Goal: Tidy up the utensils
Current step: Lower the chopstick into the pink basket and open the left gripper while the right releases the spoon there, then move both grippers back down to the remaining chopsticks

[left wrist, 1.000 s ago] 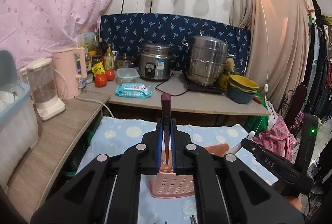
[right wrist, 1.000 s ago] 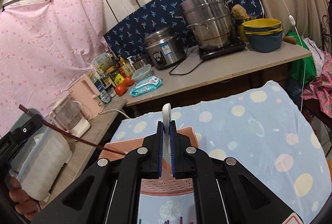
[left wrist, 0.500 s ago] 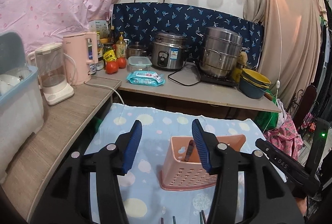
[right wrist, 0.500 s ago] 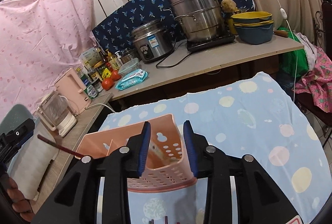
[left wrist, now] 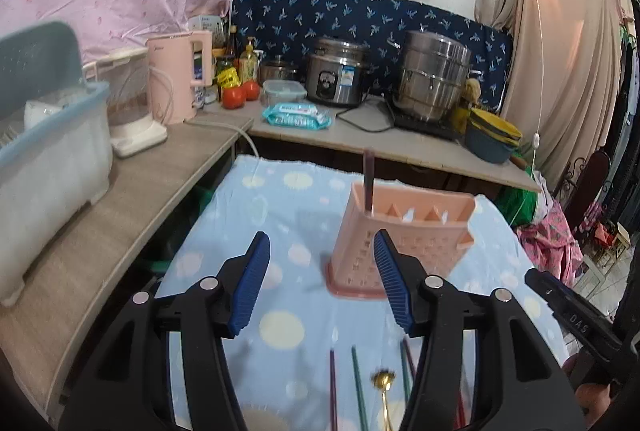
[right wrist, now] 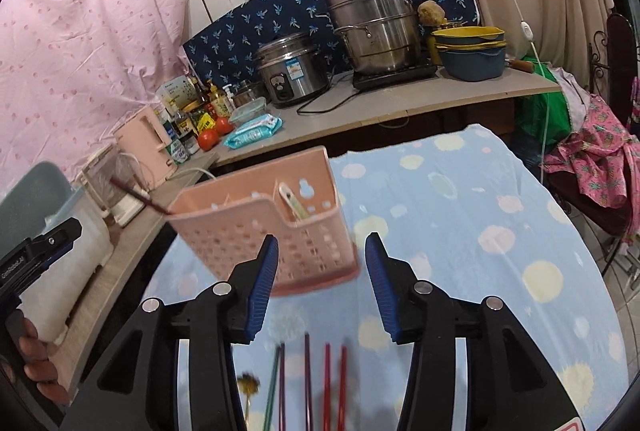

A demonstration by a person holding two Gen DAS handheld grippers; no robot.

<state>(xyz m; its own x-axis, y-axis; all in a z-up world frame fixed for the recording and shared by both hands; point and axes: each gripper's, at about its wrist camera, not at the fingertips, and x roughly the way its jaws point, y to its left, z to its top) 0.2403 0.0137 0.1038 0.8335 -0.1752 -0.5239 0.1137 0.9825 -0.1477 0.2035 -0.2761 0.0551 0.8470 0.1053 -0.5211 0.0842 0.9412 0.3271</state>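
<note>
A pink perforated utensil basket (left wrist: 404,231) (right wrist: 272,231) stands on the blue dotted tablecloth (left wrist: 280,215). A dark red chopstick (left wrist: 369,183) (right wrist: 138,195) stands in its left end, and a white spoon (right wrist: 294,203) lies in another compartment. Several chopsticks (left wrist: 356,387) (right wrist: 306,375), purple, green and red, and a gold utensil (left wrist: 385,387) (right wrist: 248,387) lie on the cloth near me. My left gripper (left wrist: 322,283) is open and empty, just short of the basket. My right gripper (right wrist: 320,283) is open and empty, also in front of the basket.
A wooden counter (left wrist: 120,199) runs along the left with a white bin (left wrist: 48,151), a blender (left wrist: 128,103) and a pink kettle (left wrist: 176,75). The back counter holds a rice cooker (left wrist: 336,75), a steel steamer pot (left wrist: 434,83), bowls (left wrist: 492,139) and tomatoes (left wrist: 240,95).
Both grippers have opened and pulled back from the basket. The left let go of the dark red chopstick and the right let go of the white spoon; both now rest in the basket.
</note>
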